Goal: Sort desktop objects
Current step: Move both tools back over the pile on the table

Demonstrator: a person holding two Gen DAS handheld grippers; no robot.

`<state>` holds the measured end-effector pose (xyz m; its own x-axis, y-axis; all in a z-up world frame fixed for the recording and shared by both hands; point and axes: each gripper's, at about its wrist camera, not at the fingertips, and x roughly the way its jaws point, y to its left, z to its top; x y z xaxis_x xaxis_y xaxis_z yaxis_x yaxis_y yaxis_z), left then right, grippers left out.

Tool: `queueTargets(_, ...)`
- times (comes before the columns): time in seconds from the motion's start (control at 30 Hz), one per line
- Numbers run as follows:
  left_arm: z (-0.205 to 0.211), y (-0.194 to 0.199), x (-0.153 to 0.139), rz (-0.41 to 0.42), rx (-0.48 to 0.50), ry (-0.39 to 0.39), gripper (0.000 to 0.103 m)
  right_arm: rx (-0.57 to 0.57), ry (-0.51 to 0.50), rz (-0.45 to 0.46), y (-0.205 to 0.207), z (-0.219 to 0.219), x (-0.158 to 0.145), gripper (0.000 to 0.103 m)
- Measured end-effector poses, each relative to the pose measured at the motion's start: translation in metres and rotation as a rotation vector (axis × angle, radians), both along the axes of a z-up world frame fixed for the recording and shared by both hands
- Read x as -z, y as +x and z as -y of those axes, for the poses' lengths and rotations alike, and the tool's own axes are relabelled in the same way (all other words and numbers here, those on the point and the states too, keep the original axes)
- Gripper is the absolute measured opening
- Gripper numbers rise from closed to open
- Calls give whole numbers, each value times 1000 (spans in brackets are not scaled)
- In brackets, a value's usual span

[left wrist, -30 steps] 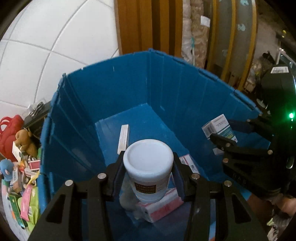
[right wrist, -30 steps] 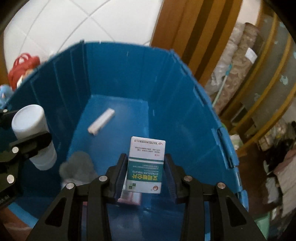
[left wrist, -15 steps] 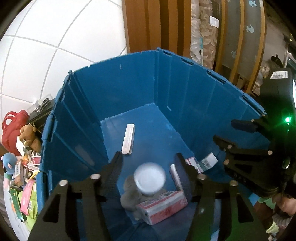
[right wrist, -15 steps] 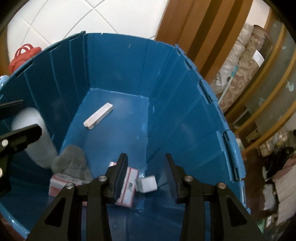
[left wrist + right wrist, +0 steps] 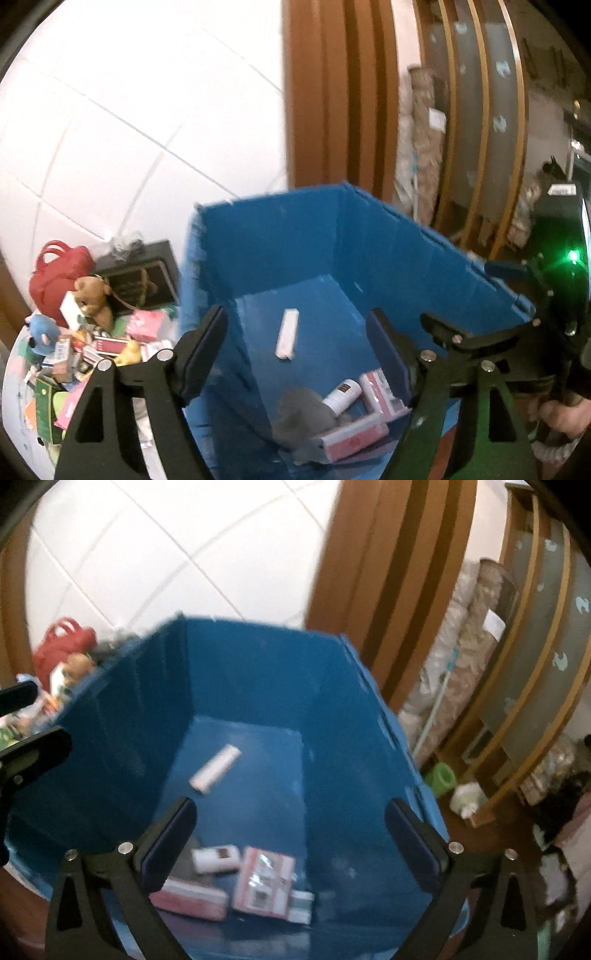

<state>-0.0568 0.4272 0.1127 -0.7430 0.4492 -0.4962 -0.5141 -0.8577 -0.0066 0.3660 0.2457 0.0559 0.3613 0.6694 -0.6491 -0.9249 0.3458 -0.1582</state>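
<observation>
Both sets of tongs hang above the blue crate, and both are empty. The left tongs have just been opening, jaws spread with nothing between them. Below and just ahead of them the white jar lies on its side on the crate floor, against the grey cloth and between two pink boxes. Further ahead of these tongs, a white stick-shaped pack rests alone on the floor.

The right tongs have also just been opening and gape wide, released. Beneath them, at the near end of the crate, sits the green-and-white tablet box, tucked by a pink box; the picture is blurred here. Off to the left of the left tongs, the bench carries a heap of small boxes, a brown teddy and a red bag.
</observation>
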Motion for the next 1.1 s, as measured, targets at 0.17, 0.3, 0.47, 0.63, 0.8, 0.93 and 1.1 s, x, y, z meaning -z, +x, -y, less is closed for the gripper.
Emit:
queueTargets(0.17,59,2,-8,-51,-82,43,77,-89,113,-26,-47,-2,-26,103)
queueTargets(0.3,115,-5,1,-29,-186,59,77,-172,161,-49,-91,-14,-34,103)
queueTargets(0.47,193,-13,20,-15,-329,19,77,-271,186,-87,-149,-38,-34,103)
queueTargets(0.63,288,-20,52,51,-459,-9,77,-371,181,-127,-209,-64,-28,103)
queueTargets(0.8,377,-23,104,147,-545,-86,77,-452,140,-152,-270,-88,-14,103)
queueTargets(0.93,438,-26,158,276,-558,-140,77,-477,64,-187,-304,-108,11,103)
queueTargets(1.1,480,-33,216,415,-494,-161,77,-450,-72,-238,-329,-132,63,103)
